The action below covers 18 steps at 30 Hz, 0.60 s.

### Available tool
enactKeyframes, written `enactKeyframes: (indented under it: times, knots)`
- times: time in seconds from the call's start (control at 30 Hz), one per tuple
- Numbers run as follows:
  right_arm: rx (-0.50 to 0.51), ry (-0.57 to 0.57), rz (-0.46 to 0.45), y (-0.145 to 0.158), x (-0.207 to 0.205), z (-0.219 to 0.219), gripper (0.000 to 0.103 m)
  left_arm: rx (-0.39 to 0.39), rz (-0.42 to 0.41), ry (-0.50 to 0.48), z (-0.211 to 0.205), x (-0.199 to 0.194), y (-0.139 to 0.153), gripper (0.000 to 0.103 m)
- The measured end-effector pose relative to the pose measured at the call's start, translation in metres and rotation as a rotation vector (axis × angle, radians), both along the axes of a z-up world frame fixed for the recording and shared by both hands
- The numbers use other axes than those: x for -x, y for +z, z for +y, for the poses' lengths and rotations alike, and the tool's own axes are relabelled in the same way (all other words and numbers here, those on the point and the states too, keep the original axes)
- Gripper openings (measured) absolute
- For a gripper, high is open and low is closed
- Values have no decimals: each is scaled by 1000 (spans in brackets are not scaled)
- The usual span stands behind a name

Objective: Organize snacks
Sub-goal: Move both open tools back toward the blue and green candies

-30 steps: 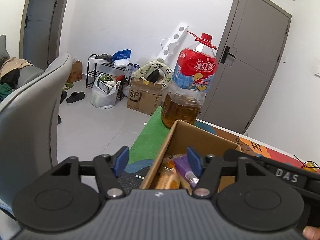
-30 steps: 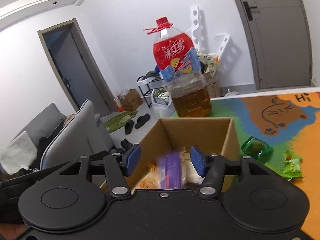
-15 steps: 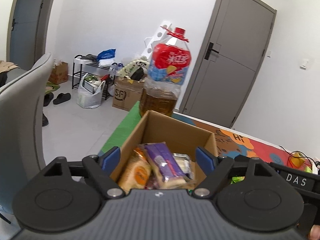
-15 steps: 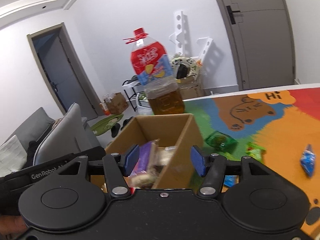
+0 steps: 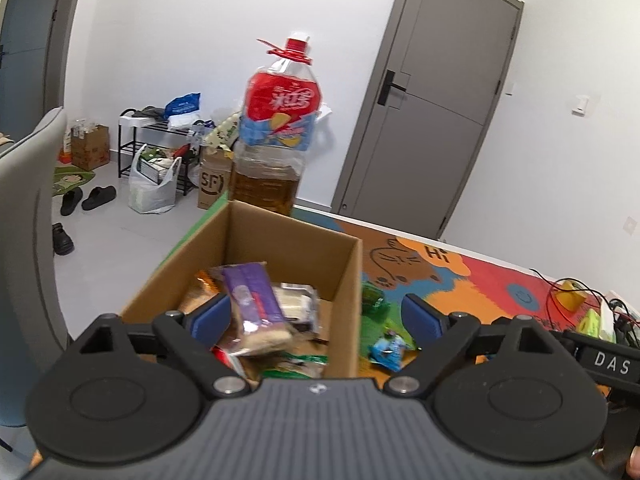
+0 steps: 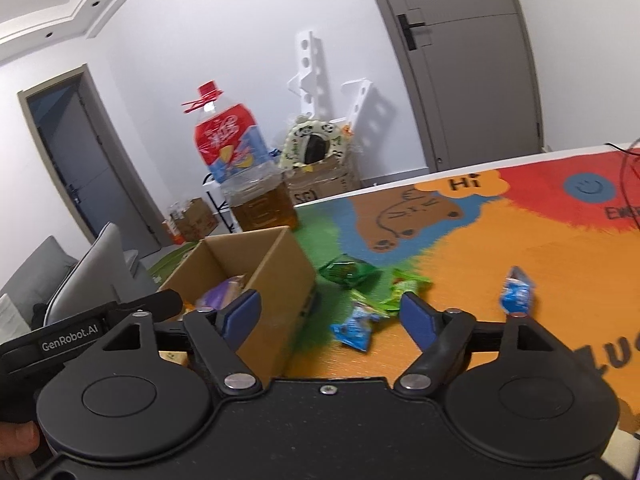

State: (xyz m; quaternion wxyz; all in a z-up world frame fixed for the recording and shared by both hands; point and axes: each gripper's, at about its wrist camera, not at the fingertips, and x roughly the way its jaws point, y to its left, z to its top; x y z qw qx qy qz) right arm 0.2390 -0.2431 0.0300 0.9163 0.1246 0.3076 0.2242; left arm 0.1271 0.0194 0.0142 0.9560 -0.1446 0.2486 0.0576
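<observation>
Blue packet (image 6: 517,291) shows only past right tongs (image 6: 331,318).

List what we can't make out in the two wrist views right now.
- Lower snack layers in the cardboard box: left wrist view, hidden by the purple packet and the left hand-held gripper.
- Box interior: right wrist view, mostly blocked by its near wall and the right hand-held gripper.
- Print on the blue packets: blurred, too small.
- Table's near edge: cut off.
</observation>
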Motion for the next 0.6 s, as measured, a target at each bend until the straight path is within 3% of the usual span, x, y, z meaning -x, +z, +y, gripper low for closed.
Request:
enactKeyframes:
  times: [0.4, 0.6]
  knots:
    - [-39, -90, 16, -8, -1, -46, 84, -23, -27, -77, -45, -6, 4, 91]
    - [-70, -132, 20, -15, -5, -62, 102, -42, -10, -106, -65, -17, 0, 91]
